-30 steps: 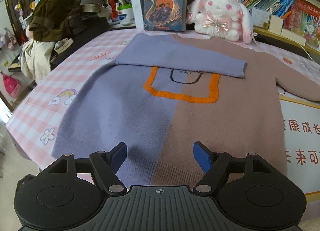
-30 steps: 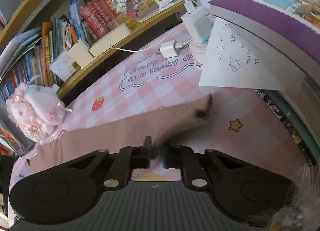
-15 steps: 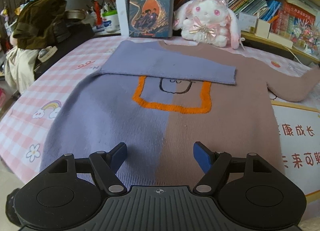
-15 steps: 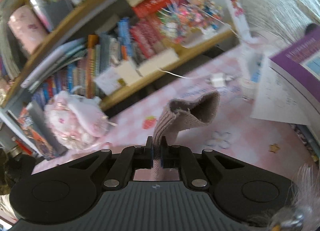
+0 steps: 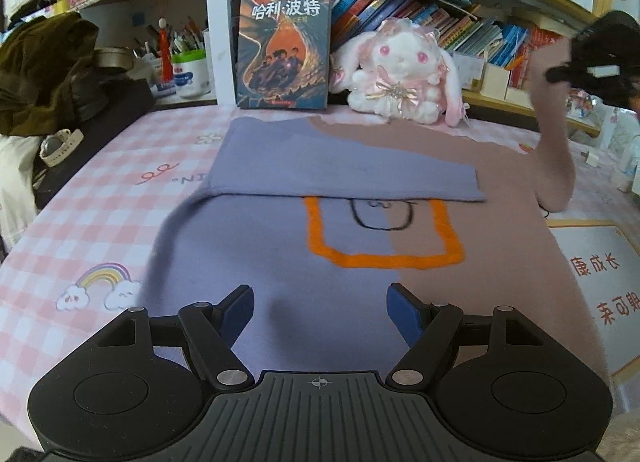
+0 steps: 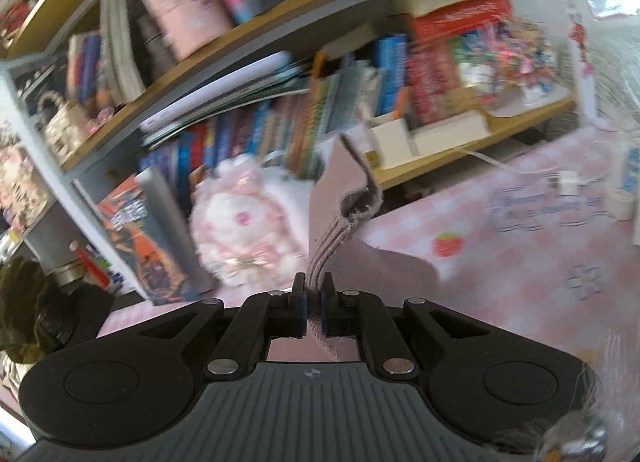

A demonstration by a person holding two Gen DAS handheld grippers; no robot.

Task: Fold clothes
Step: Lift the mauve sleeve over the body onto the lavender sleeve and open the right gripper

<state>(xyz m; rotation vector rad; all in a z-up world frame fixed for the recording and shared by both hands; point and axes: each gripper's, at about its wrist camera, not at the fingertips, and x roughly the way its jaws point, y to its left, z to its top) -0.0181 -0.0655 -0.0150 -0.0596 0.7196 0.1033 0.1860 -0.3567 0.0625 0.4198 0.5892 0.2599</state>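
A sweater [image 5: 360, 238], half lilac and half dusty pink with an orange outlined square, lies flat on the pink checked tablecloth [image 5: 80, 229]. Its lilac sleeve [image 5: 340, 169] is folded across the chest. My left gripper [image 5: 320, 304] is open and empty, hovering over the hem. My right gripper [image 6: 314, 302] is shut on the ribbed cuff of the pink sleeve [image 6: 344, 213] and holds it in the air. In the left wrist view the pink sleeve [image 5: 554, 165] rises from the table up to the right gripper [image 5: 596, 61] at the upper right.
A standing book [image 5: 284, 49], a white plush rabbit [image 5: 400, 73] and shelves of books [image 5: 440, 17] line the back. Dark clothes [image 5: 48, 73] pile at the left. A white board with red characters [image 5: 600, 282] lies at the right. A charger and cable [image 6: 564, 181] lie at the right.
My right gripper has lifted the pink sleeve cuff off the table and carried it up and leftward. My left gripper stays open and has moved in closer over the sweater.
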